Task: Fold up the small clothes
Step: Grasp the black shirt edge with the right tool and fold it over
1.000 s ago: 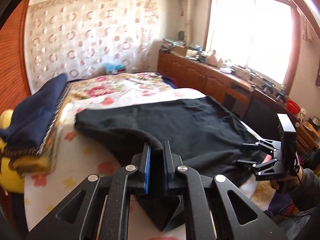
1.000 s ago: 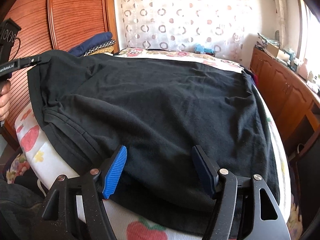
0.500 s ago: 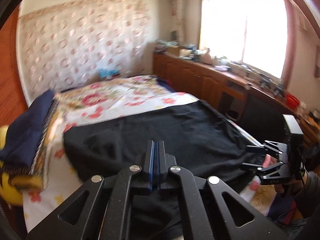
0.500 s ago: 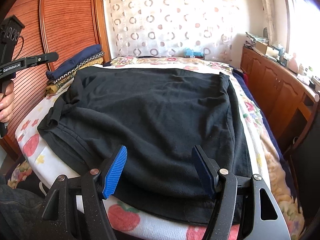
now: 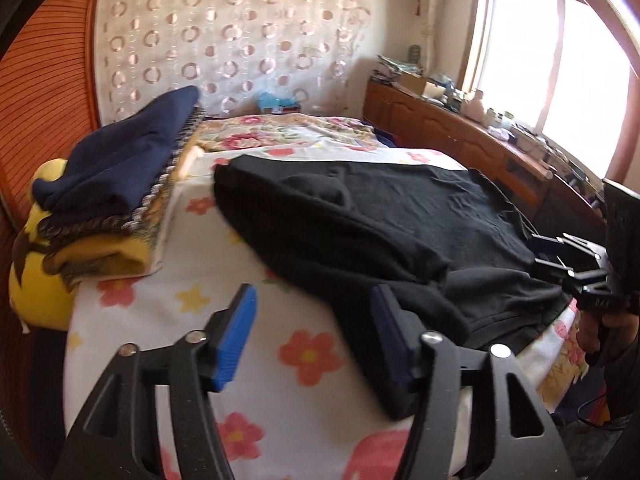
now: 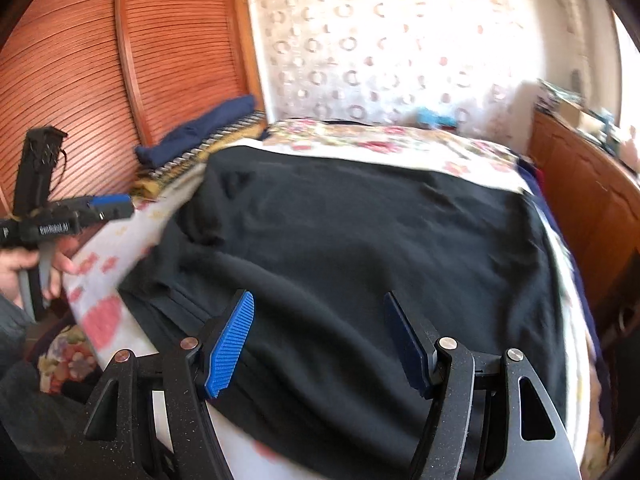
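Note:
A black garment (image 5: 400, 216) lies spread on the floral bed sheet (image 5: 168, 320); it also fills the right wrist view (image 6: 380, 240). My left gripper (image 5: 312, 336) is open and empty above the sheet, its right finger beside the garment's near corner. My right gripper (image 6: 320, 340) is open and empty, hovering over the garment's near edge. The right gripper also shows at the far right of the left wrist view (image 5: 560, 256), and the left gripper at the left of the right wrist view (image 6: 108, 208).
A stack of folded clothes, navy on top (image 5: 120, 168) and yellow below, sits at the bed's left by a slatted wooden door (image 6: 80, 80). A wooden cabinet (image 5: 460, 140) under the window runs along the right side.
My left gripper has let go of the black garment, opened, and drawn left off it. The garment's left part has dropped onto the bed. The right gripper stays open.

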The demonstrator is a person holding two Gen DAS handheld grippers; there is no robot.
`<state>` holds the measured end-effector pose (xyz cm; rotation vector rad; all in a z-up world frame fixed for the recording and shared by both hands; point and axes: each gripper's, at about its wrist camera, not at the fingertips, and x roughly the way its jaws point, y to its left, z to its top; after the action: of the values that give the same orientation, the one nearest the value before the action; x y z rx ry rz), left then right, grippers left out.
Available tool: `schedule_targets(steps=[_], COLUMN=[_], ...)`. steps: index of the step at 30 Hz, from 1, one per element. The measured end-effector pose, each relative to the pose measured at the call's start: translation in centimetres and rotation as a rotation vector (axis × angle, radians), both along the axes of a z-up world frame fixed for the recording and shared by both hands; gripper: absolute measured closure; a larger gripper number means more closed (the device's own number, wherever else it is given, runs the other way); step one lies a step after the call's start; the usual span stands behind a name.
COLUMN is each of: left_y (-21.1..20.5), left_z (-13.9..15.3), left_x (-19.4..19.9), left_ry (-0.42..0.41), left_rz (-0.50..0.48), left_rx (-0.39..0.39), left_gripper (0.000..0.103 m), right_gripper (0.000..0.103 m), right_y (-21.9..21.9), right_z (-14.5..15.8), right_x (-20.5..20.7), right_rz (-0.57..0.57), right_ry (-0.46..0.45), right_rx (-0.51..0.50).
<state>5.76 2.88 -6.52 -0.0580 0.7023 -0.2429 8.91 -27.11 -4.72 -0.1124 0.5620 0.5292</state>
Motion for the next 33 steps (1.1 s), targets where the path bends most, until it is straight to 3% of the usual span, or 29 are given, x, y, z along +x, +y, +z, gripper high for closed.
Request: schedule_targets(steps=[3, 12, 14, 19, 28, 29, 31, 33], left_y=[1.5, 3.7, 3.7, 4.1, 3.9, 3.9, 3.8, 3.8], left_z=[0.1, -0.6, -0.6, -0.9, -1.1, -1.2, -1.3, -1.4], left_x=[-0.8, -1.8, -2.1, -2.1, -2.1, -2.1, -2.1, -2.1], left_ry=[-0.01, -0.014, -0.014, -0.011, -0.004, -0.002, 0.002, 0.004], left_rz=[0.026, 0.066, 0.061, 0.056, 0.048, 0.049, 0.053, 0.053], left_rx=[-0.011, -0.04, -0.049, -0.06, -0.063, -0.061, -0.045, -0.043], left_gripper=[0.026, 0.024, 0.024, 0.023, 0.023, 0.023, 0.023, 0.023], right_gripper=[0.034, 0.034, 0.034, 0.034, 0.035, 0.041, 0.079, 0.088], right_y=[3.4, 12.5, 13.3, 13.2, 15.3, 15.7, 16.2, 16.7], right_z=[0.7, -0.6, -1.2, -1.3, -2.1, -2.1, -1.8, -1.4], right_x=[1.6, 6.6, 7.6, 9.6, 9.0, 8.9, 8.7, 8.4], right_rz=[0.074, 0.253, 0.254, 0.276, 0.262, 0.274, 0.291, 0.291], right_ry=[0.007, 0.107, 0.129, 0.181, 0.17, 0.176, 0.155, 0.121], right_rx=[-0.005, -0.081, -0.102, -0.049, -0.165, -0.173, -0.179, -0.195])
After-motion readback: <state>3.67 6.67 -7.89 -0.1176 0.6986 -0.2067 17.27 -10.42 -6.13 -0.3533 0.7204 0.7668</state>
